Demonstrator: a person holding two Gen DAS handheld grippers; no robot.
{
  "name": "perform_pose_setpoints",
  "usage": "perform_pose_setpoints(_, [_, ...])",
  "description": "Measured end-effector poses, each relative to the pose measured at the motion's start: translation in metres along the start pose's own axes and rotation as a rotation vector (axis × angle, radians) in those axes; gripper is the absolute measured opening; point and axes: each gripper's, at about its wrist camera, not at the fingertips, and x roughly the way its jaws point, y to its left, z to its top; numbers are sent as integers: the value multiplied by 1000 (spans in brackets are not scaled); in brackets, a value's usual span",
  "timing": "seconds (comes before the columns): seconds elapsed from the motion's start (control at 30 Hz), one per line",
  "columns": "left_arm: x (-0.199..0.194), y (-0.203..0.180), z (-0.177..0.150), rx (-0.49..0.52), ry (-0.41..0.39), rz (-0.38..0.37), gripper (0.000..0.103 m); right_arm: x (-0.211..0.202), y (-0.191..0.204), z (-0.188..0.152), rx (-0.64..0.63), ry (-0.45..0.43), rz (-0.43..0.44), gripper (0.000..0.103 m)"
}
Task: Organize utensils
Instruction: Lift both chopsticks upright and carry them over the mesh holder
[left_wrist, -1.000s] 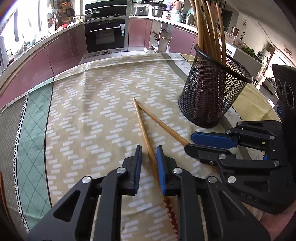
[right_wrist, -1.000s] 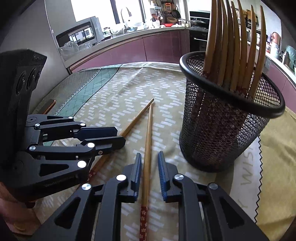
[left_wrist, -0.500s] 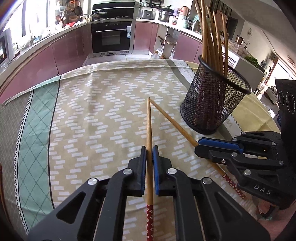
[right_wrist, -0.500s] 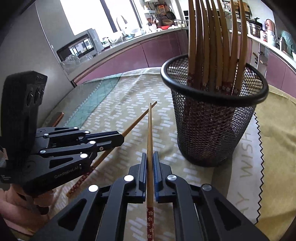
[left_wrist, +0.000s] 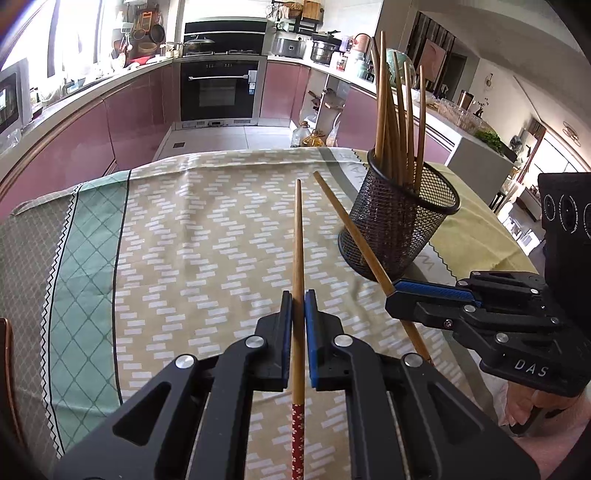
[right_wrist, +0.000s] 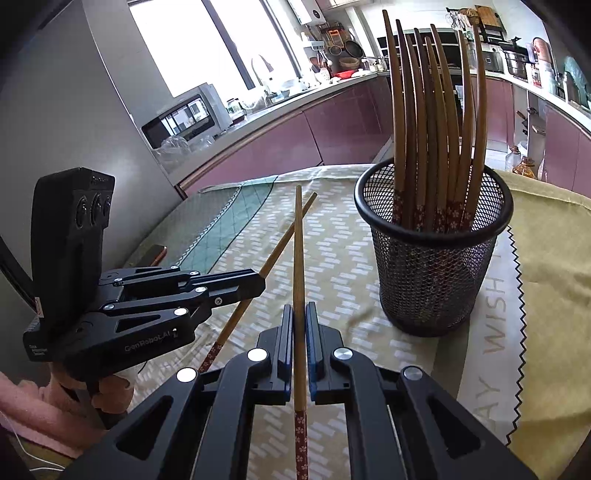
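My left gripper (left_wrist: 298, 295) is shut on a wooden chopstick (left_wrist: 297, 236), which points away from me and hangs above the cloth, its red patterned end toward the camera. My right gripper (right_wrist: 299, 308) is shut on a second chopstick (right_wrist: 297, 240), held the same way. In the left wrist view the right gripper (left_wrist: 397, 291) sits to the right with its chopstick (left_wrist: 347, 225) angled up in front of the black mesh holder (left_wrist: 400, 225). In the right wrist view the left gripper (right_wrist: 258, 286) is at the left with its chopstick (right_wrist: 284, 236). The mesh holder (right_wrist: 432, 273) stands upright, holding several chopsticks.
A patterned tablecloth (left_wrist: 184, 251) covers the table, with a yellow cloth (right_wrist: 546, 258) under and beyond the holder. A small brown object (right_wrist: 157, 253) lies near the table's left edge. A hand in a pink sleeve (right_wrist: 44, 406) holds the left gripper. Kitchen counters lie beyond.
Both grippers stood open around chopsticks lying crossed on the cloth. Each has shut on its chopstick and lifted it, and the two sticks now point forward above the cloth.
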Motion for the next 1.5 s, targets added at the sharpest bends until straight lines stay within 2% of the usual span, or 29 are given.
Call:
perform_pose_setpoints(0.53, [-31, -6, 3, -5, -66, -55, 8, -16, 5, 3, 5, -57, 41, 6])
perform_pose_setpoints(1.5, [-47, -14, 13, 0, -91, -81, 8, -37, 1, 7, 12, -100, 48, 6])
